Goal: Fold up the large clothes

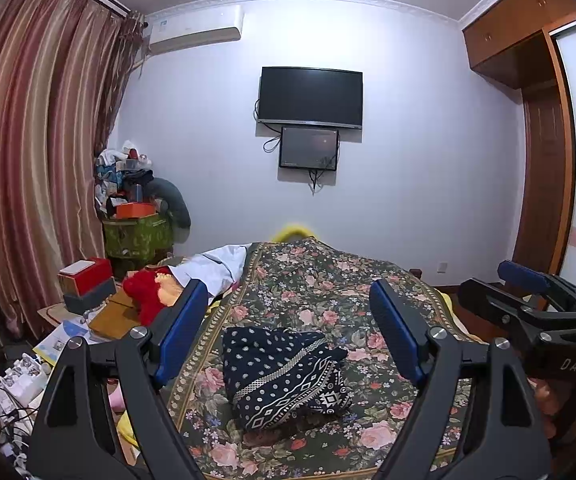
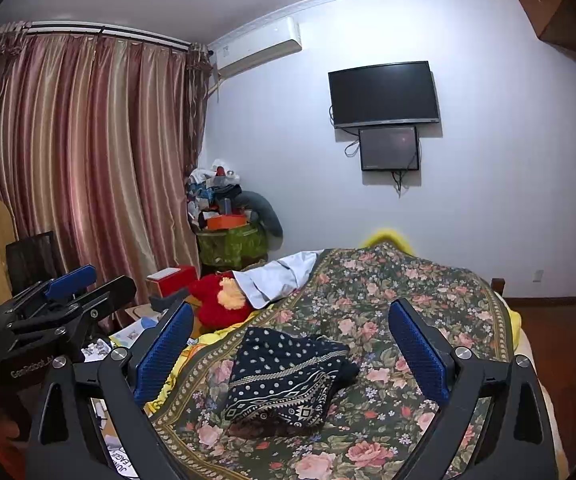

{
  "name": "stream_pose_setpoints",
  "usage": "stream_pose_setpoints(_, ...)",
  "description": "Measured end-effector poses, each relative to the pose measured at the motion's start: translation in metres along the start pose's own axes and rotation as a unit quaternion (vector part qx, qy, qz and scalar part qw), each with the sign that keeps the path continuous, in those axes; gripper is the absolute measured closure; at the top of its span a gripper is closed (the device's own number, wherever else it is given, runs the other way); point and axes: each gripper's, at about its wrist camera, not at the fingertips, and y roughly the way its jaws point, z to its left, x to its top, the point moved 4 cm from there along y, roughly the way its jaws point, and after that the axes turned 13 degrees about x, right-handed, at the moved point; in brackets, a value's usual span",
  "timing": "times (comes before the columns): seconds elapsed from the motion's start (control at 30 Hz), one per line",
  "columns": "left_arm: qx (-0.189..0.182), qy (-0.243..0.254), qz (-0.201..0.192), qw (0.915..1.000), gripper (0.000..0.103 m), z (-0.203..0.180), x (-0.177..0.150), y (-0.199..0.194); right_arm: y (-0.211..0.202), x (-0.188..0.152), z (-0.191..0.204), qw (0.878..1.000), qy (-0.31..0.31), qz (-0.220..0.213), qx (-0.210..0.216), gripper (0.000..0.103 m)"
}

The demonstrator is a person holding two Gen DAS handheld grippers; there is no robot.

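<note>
A dark navy garment (image 1: 283, 376) with white dots and a geometric border lies folded in a compact bundle on the floral bedspread (image 1: 328, 280). It also shows in the right wrist view (image 2: 288, 380). My left gripper (image 1: 288, 324) is open and empty, held above and just before the bundle. My right gripper (image 2: 288, 344) is open and empty too, at about the same height. The right gripper also shows at the right edge of the left wrist view (image 1: 536, 296), and the left gripper shows at the left of the right wrist view (image 2: 67, 292).
A red plush toy (image 2: 219, 300) and a white cloth (image 2: 279, 276) lie at the bed's far left. Boxes, papers and clutter (image 1: 79, 312) crowd the left side of the bed. Striped curtains (image 2: 87, 160) hang left; a wardrobe (image 1: 544, 160) stands right.
</note>
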Motion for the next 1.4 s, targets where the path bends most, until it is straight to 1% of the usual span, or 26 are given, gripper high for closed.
stream_pose_setpoints(0.27, -0.001, 0.001, 0.003, 1.0000, 0.020, -0.001, -0.003, -0.002, -0.001, -0.001, -0.001, 1.000, 0.002, 0.001, -0.001, 0.005)
stream_pose_setpoints(0.77, -0.001, -0.001, 0.014, 0.9999, 0.020, 0.004, -0.007, 0.013, 0.005, -0.004, -0.008, 1.000, 0.015, 0.011, -0.006, 0.005)
stream_pose_setpoints(1.4, -0.006, -0.003, 0.023, 0.9997, 0.017, 0.007, -0.009, 0.023, 0.008, -0.005, -0.008, 1.000, 0.016, 0.011, -0.008, 0.005)
